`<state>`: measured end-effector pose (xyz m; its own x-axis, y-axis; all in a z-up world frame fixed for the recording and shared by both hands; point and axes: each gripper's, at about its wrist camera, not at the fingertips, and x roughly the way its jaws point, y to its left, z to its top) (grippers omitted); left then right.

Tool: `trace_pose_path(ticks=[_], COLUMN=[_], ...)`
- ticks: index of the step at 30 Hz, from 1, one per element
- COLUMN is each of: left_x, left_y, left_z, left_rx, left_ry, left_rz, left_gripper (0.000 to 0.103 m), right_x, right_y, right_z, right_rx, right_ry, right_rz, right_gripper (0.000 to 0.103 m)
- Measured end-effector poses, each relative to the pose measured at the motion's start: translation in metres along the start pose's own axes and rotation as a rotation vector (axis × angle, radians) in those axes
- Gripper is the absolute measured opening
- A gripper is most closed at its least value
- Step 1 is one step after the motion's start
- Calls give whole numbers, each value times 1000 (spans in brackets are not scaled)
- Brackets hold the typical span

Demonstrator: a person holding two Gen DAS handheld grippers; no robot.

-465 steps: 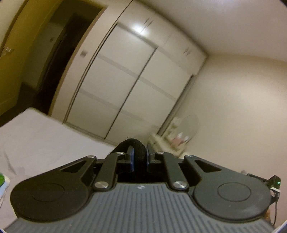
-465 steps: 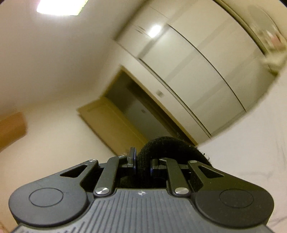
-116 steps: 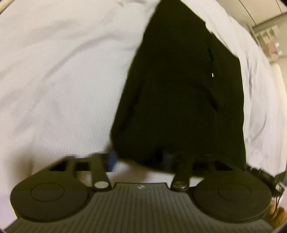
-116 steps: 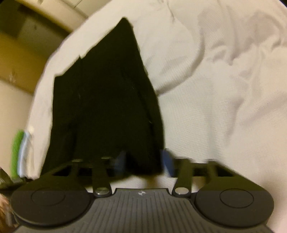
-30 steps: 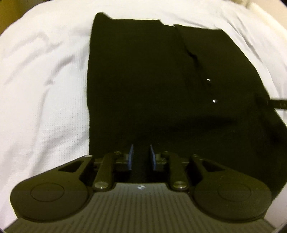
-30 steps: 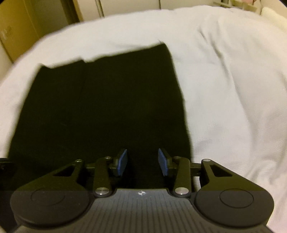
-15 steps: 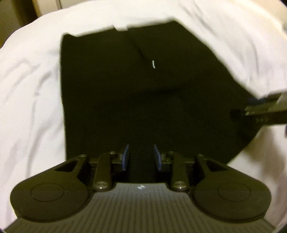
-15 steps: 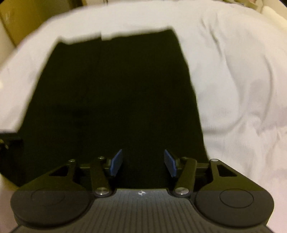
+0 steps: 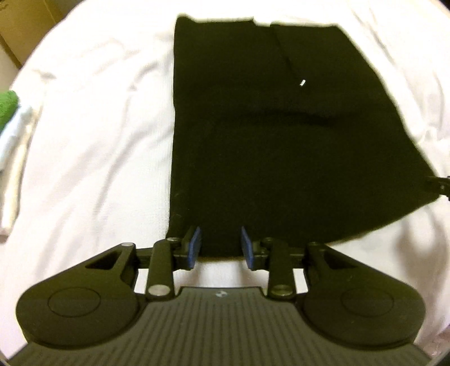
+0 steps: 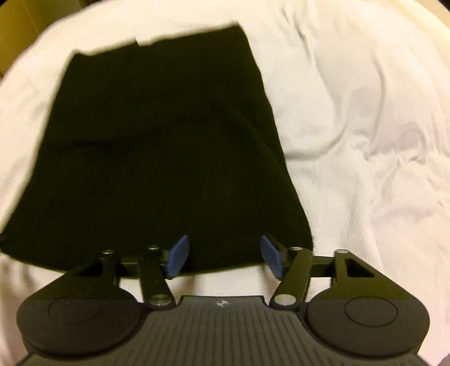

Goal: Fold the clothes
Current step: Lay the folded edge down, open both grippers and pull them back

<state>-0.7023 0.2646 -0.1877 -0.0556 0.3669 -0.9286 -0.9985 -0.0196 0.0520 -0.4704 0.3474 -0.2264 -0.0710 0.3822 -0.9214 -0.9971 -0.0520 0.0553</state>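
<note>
A black garment lies folded flat on the white bedsheet, with a small white speck near its far half. My left gripper hovers above the garment's near left corner; its jaws are opening and hold nothing. In the right wrist view the same black garment spreads out below my right gripper, which hangs over the near right corner. Its blue pads are spreading wide apart, clear of the cloth. A bit of the right gripper shows at the right edge of the left wrist view.
A stack of folded clothes, green on top of white, sits at the bed's left edge. The sheet is wrinkled to the right of the garment. A brown door or cabinet stands beyond the bed's far left.
Both grippers have let go of the garment's near edge, opened wider and lifted back from it. The garment now lies flat on the sheet.
</note>
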Motion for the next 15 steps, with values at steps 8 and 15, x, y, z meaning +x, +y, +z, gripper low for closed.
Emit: trace_pose_path(ticks=[8, 15], left_x=[-91, -147], left_y=[-36, -97], left_z=[-39, -73], left_rx=[-18, -21], left_ry=[-54, -96], left_rz=[102, 144], left_gripper=[42, 49], right_x=[-80, -154], right_y=[8, -35], right_z=[-17, -89], right_rx=[-25, -11], right_ry=[-52, -72], right_rz=[44, 75], right_gripper=[88, 89])
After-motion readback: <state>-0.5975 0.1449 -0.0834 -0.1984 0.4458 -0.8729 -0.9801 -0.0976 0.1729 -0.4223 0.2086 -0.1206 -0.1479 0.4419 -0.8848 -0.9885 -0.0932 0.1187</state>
